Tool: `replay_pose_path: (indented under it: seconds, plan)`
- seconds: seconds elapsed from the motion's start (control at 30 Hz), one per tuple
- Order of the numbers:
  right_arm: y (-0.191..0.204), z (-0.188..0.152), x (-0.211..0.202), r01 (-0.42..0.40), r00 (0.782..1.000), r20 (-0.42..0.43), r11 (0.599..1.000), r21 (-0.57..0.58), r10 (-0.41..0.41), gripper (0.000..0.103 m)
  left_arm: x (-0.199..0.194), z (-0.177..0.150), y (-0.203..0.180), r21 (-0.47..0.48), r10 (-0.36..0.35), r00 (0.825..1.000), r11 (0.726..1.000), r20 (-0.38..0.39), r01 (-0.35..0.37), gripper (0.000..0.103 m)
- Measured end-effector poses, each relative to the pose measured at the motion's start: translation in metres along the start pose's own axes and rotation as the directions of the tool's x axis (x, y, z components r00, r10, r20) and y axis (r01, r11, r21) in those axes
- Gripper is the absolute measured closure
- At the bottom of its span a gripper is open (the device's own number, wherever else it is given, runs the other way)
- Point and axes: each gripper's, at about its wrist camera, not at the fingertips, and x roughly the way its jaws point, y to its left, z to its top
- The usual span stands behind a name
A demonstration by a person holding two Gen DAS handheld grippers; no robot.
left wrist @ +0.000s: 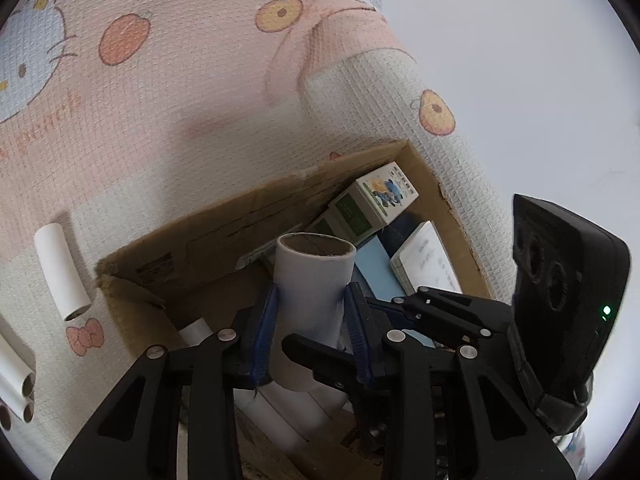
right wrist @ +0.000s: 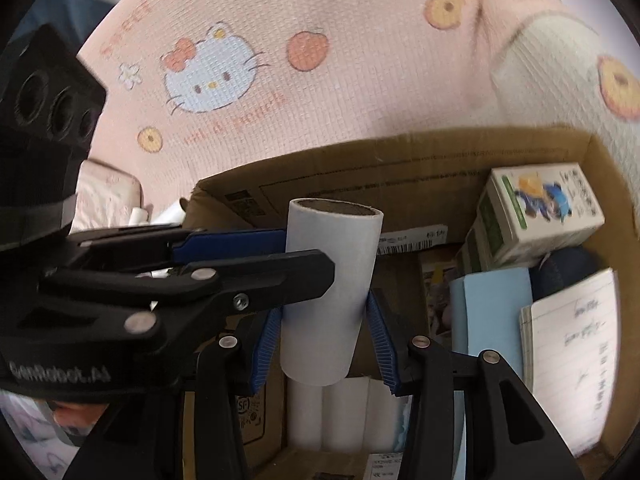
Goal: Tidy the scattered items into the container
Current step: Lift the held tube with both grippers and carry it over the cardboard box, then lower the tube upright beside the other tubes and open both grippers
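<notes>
Both grippers, left gripper (left wrist: 312, 308) and right gripper (right wrist: 326, 320), pinching separate white tubes (left wrist: 310, 284) (right wrist: 330, 276) above the crowded cardboard box (left wrist: 224, 220); more tubes (right wrist: 324, 416) lying beneath; cartons (right wrist: 544, 208) and notebook (right wrist: 576, 340) alongside.

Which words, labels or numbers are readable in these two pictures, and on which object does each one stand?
"GenRobot.AI": on the body of the left gripper, seen in the right wrist view.
"SF": logo on the cardboard box floor, partly hidden.
Pink lettering on the cartoon-cat mat: too blurred to read.
Printing on the small carton, the white barcode label and the handwritten notepad: too small or blurred.
</notes>
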Motion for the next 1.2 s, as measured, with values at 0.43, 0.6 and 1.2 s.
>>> replay_pose_path:
  seconds: [0.43,0.6,1.2]
  plan:
    - [-0.022,-0.007,0.021,0.007,0.997,-0.073,0.998,0.058,-0.003,0.062,-0.018,-0.004,-0.017,0.129,0.14,0.978,0.979,0.154,-0.161,0.061]
    - [-0.016,0.001,0.041,0.086,0.984,-0.161,0.996,0.031,-0.08,0.062,-0.026,0.0,-0.01,0.139,0.127,0.981,0.979,0.148,-0.148,0.082]
    - [0.017,0.01,0.091,0.142,0.905,-0.398,0.989,-0.046,-0.149,0.062,-0.065,-0.018,0.02,0.116,0.052,0.962,0.99,0.267,-0.086,0.088]
